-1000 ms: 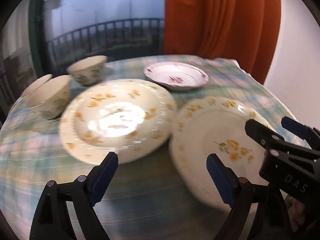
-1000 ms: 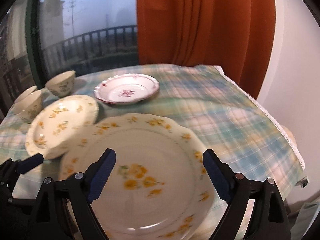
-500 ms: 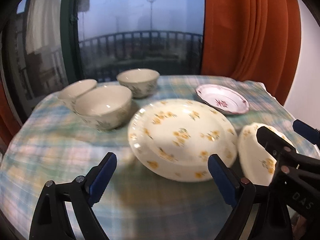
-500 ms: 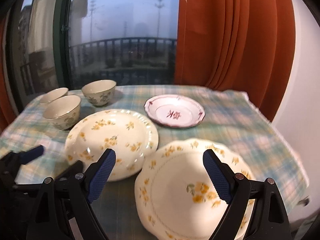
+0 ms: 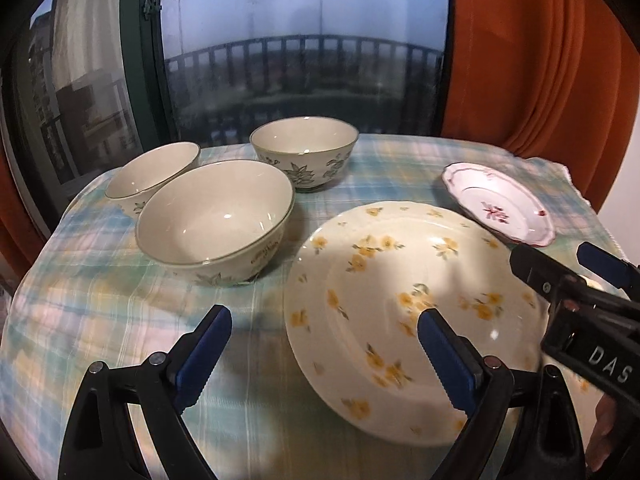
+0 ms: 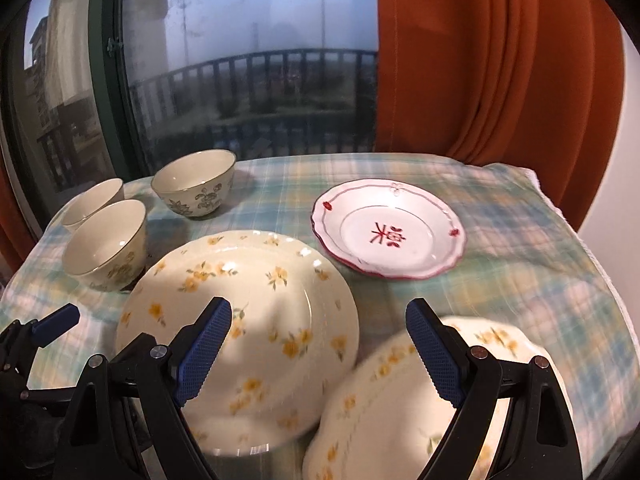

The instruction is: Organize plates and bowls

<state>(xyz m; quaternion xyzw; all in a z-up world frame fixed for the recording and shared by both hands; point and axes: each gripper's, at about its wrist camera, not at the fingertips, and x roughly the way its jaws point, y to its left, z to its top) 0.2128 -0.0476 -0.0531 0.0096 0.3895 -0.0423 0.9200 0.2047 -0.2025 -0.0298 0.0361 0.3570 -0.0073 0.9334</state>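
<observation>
While both my left tongs [image 5: 324, 352] and right tongs [image 6: 318, 350] gape empty, two yellow-flowered plates [image 6: 248, 320] sit below on the bench [image 6: 520, 248].

Dim dusk window light, soft glare on glazed crockery, motion blur, heavy fisheye bending at edges.

Three bowls and three plates on the checked cloth

Cream leaf-patterned bowls [image 5: 216, 220] [image 5: 154, 174] [image 5: 306, 152] cluster upper left, upright; a yellow-flowered plate [image 6: 240, 320] lies centre; a second [image 6: 400, 408] lower right, blurred; the red-trimmed white plate [image 6: 388, 228] sits upper right, apart.
</observation>
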